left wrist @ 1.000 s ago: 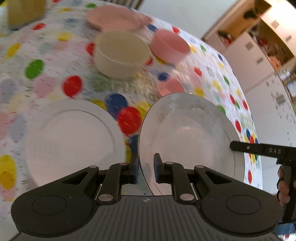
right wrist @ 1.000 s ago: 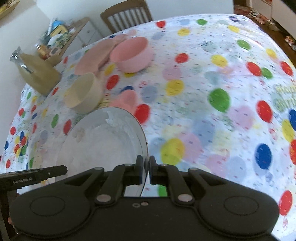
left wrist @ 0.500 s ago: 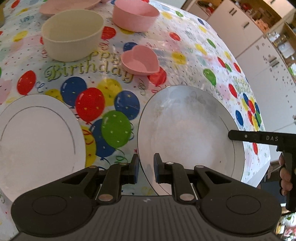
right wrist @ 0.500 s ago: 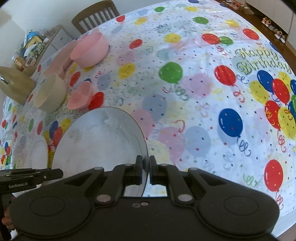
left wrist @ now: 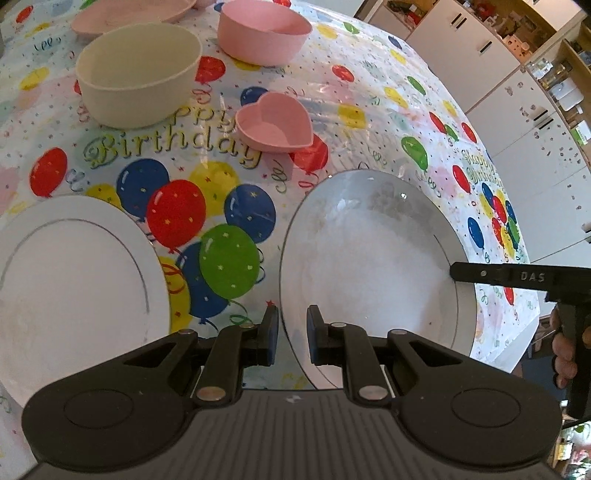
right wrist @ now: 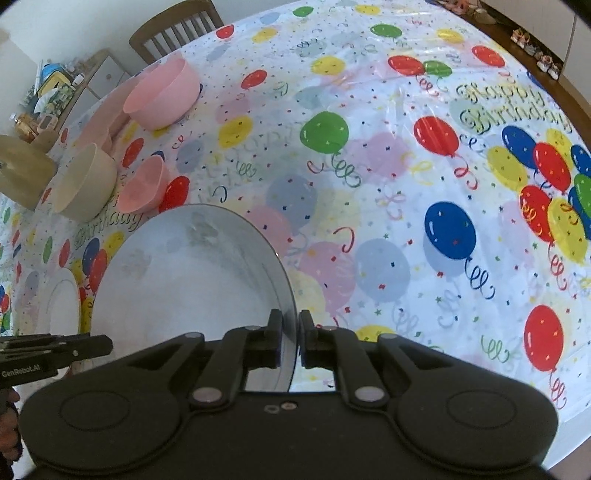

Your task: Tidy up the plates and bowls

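A white plate [left wrist: 369, 266] [right wrist: 184, 280] sits low over the balloon tablecloth, gripped at opposite rims. My left gripper [left wrist: 293, 332] is shut on its left rim. My right gripper [right wrist: 290, 336] still has the right rim between its pads, and its jaws are opening; its finger [left wrist: 480, 275] shows across the plate in the left wrist view. A second white plate [left wrist: 74, 288] [right wrist: 66, 310] lies flat just to the left. Behind stand a cream bowl [left wrist: 136, 74] [right wrist: 83, 182], a pink bowl [left wrist: 262, 31] [right wrist: 162, 96], a pink heart-shaped bowl [left wrist: 273, 123] [right wrist: 144, 184] and a pink plate [left wrist: 129, 16].
The table's right edge [left wrist: 528, 314] drops off close to the held plate, with white cabinets [left wrist: 498, 74] beyond. A wooden chair [right wrist: 173, 26] stands at the far side, and a tan wooden object [right wrist: 22, 173] sits by the cream bowl. A hand [left wrist: 565, 362] holds the right gripper.
Both grippers came down toward the table with the plate between them, then held still. The bowls now sit higher in both views. The right jaws stand slightly wider.
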